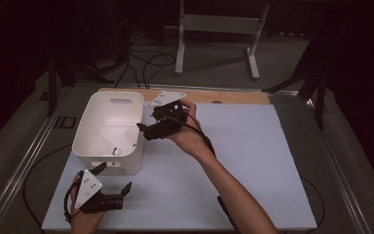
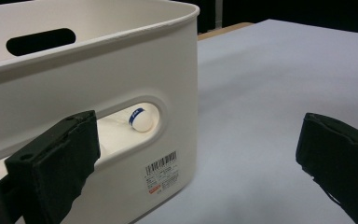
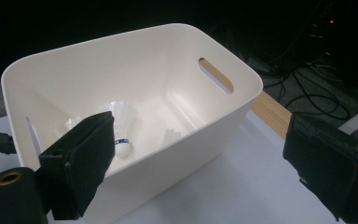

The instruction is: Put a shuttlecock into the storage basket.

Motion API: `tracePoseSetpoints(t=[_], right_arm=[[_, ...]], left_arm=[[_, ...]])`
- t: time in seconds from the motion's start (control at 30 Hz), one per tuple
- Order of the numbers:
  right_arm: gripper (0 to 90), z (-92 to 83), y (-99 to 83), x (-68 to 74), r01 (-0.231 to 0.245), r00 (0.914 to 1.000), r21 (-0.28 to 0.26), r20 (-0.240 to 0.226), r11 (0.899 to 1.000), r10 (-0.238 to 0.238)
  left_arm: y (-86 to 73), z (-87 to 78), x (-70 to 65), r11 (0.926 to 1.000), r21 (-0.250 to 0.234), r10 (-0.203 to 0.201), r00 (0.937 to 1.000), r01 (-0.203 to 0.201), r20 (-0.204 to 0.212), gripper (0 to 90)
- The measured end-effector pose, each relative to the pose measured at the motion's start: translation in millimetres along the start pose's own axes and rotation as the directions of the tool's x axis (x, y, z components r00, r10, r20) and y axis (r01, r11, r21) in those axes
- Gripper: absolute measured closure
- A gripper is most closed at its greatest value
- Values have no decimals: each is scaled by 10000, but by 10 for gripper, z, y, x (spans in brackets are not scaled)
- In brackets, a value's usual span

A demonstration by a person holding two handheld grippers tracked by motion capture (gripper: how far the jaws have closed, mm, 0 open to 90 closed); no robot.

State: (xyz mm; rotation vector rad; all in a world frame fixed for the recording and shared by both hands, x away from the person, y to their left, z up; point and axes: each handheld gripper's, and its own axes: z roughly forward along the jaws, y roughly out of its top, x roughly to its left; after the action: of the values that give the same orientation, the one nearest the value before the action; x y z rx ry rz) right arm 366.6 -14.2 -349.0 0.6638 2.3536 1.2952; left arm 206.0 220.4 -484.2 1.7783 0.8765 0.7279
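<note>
A white plastic bin [image 1: 126, 105] with handle slots stands at the left of the white mat. Inside it lie white shuttlecocks [image 1: 110, 146]; one with a blue band [image 3: 121, 128] rests on the bin [image 3: 135, 60] floor, another [image 3: 170, 136] lies beside it. My right gripper [image 1: 146, 122] hovers at the bin's right rim, open and empty, its jaws [image 3: 200, 163] spread wide. My left gripper [image 1: 113, 178] is low in front of the bin, open and empty. Between its jaws [image 2: 196, 158] the bin's near corner [image 2: 121, 70] shows, with a shuttlecock cork [image 2: 142, 119] behind the handle slot.
The white mat [image 1: 243, 151] covers most of the table, with a wooden strip [image 1: 233, 96] along its far edge. A barcode label [image 2: 162, 170] sits on the bin's side. A white frame stand [image 1: 219, 24] and cables [image 1: 146, 61] are on the floor behind.
</note>
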Motion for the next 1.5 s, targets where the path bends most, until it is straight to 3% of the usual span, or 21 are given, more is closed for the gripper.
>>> tracePoseSetpoints(t=[0.8,1.5], right_arm=[[90,-96,-197,-129,-214,9991,60,356,9998,212],[90,-201,-341,-192,-552,9977,-49,384,9985,553]], left_arm=[[1,3,-3,10000,-3,-20,10000,20,-27,3],[1,6,-2,10000,9,-27,10000,27,-55,3]])
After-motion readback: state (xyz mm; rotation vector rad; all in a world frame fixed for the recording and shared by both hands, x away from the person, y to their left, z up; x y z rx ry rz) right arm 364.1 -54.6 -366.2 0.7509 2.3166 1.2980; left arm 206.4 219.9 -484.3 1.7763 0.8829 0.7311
